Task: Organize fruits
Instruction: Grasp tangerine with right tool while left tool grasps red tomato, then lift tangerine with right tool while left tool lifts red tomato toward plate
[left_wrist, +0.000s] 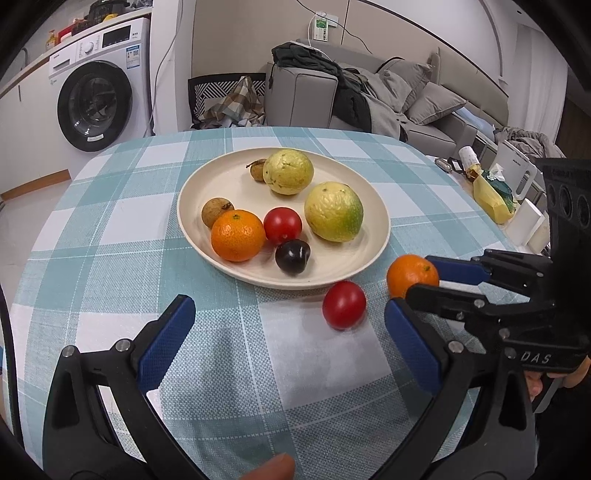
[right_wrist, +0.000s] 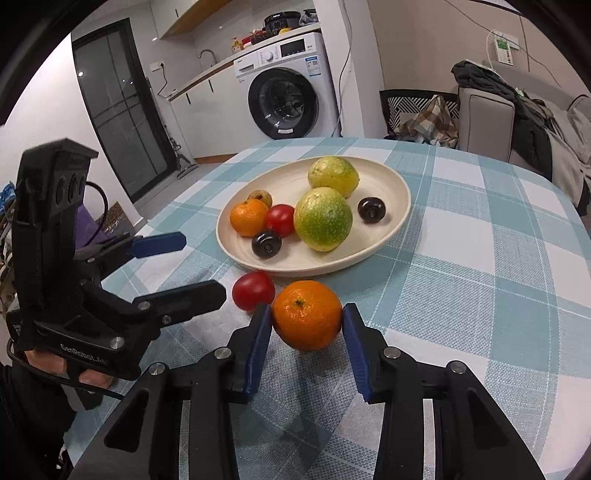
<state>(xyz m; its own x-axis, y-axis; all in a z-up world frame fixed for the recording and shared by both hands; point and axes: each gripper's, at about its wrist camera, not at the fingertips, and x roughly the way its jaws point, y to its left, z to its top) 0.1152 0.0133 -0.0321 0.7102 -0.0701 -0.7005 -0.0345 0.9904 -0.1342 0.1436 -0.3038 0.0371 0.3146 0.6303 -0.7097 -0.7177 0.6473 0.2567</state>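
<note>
A cream plate (left_wrist: 207, 177) (right_wrist: 391, 184) on the checked tablecloth holds two yellow-green fruits (left_wrist: 334, 212), an orange (left_wrist: 237, 235), a tomato (left_wrist: 282, 225), a dark plum (left_wrist: 292, 256) and small brown fruits (left_wrist: 217, 211). A loose tomato (left_wrist: 344, 304) (right_wrist: 253, 290) lies on the cloth in front of the plate. My right gripper (right_wrist: 306, 321) (left_wrist: 424, 275) is shut on a second orange (right_wrist: 307, 314) (left_wrist: 410, 274) beside that tomato. My left gripper (left_wrist: 284, 314) (right_wrist: 192, 266) is open and empty, just left of the loose tomato.
A yellow bag (left_wrist: 489, 197), white boxes (left_wrist: 524, 223) and a bottle (left_wrist: 469, 158) stand at the table's right edge. A washing machine (left_wrist: 96, 96), a chair (left_wrist: 225, 99) and a grey sofa (left_wrist: 369, 99) stand beyond the table.
</note>
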